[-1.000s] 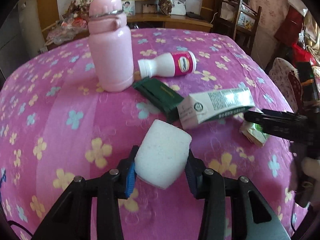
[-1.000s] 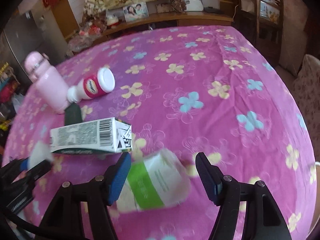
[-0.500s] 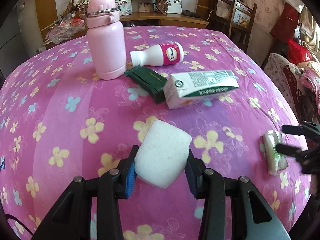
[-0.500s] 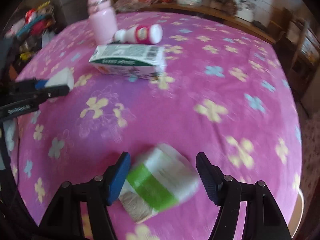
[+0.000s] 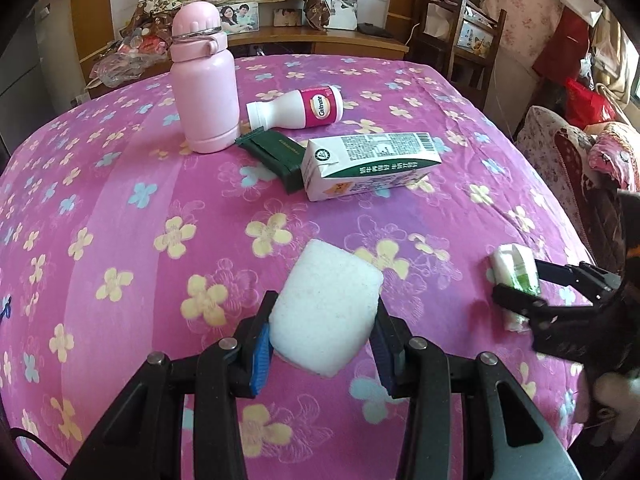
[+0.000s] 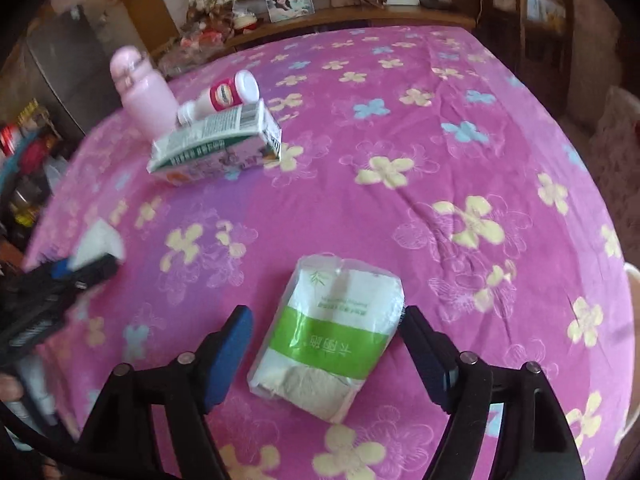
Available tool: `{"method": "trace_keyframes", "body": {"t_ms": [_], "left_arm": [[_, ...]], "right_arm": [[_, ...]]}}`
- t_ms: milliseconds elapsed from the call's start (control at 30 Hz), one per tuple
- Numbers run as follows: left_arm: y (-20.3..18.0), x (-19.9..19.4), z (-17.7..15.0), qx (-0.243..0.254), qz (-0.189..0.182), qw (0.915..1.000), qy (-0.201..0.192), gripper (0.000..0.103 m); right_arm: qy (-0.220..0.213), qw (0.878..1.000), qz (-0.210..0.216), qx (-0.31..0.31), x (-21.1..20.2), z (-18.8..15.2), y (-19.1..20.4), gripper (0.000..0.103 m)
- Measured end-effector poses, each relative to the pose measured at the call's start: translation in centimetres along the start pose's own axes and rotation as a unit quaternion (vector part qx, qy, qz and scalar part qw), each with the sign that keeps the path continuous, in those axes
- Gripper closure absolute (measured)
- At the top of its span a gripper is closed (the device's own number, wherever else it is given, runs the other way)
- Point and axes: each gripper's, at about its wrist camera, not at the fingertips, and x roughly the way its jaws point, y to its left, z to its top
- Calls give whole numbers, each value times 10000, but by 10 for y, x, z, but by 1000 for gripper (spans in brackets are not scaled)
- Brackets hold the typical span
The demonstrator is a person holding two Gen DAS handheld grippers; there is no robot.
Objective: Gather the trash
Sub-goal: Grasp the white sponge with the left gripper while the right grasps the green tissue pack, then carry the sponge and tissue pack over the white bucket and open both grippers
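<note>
My left gripper (image 5: 324, 305) is shut on a white foam block (image 5: 326, 320), held above the pink flowered cloth (image 5: 120, 208). In the right wrist view the block (image 6: 96, 240) and that gripper show blurred at the left. A tissue packet (image 6: 340, 292) with a green band lies flat on the cloth between the jaws of my right gripper (image 6: 327, 314). Those jaws are opening, and a gap shows beside the left pad. The left wrist view shows the packet (image 5: 514, 268) at the table's right edge. A milk carton (image 5: 368, 164) lies on its side mid-table.
A pink flask (image 5: 204, 92) stands at the back left. Beside it lie a toppled pink-and-white bottle (image 5: 304, 110) and a dark green pack (image 5: 276, 152). A wooden chair (image 5: 460, 28) and a cluttered shelf stand behind the table, with cushions at the right.
The right jaws have spread wider and the tissue packet now rests on the cloth between them. My left gripper has drawn back from the carton, still holding the foam block.
</note>
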Motion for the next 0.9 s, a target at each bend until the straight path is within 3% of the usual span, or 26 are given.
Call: {"method": "trace_keyframes", "body": {"t_ms": [33,100,167,233,433,900], "left_arm": [[-2,-1,-1,4,-13,10000,1,59],[-8,-4,-2,53,-55,10000,-6,59],[-16,-5,-3,98,-87,9999,-19,59],[-26,-6,-3,102,-167,9998,-34,59],[-64,-10,-1,249,-473,9986,-53,59],[-176,-19,8,914,-815,9924,-138,59]], "right_arm": [[-40,9999,-74,-96,-1,-2,2,25],[-112,9988,-239,-421,-5,-8,4,37],[-124,9990,-62,-419,-12,-11,-2,55],[-192,9990,58,-393,-23,-13,-10,64],[-442,9983,333,-201,-61,-20,-35,64],[-756,9970,59,145,-126,-46,-112,64]]}}
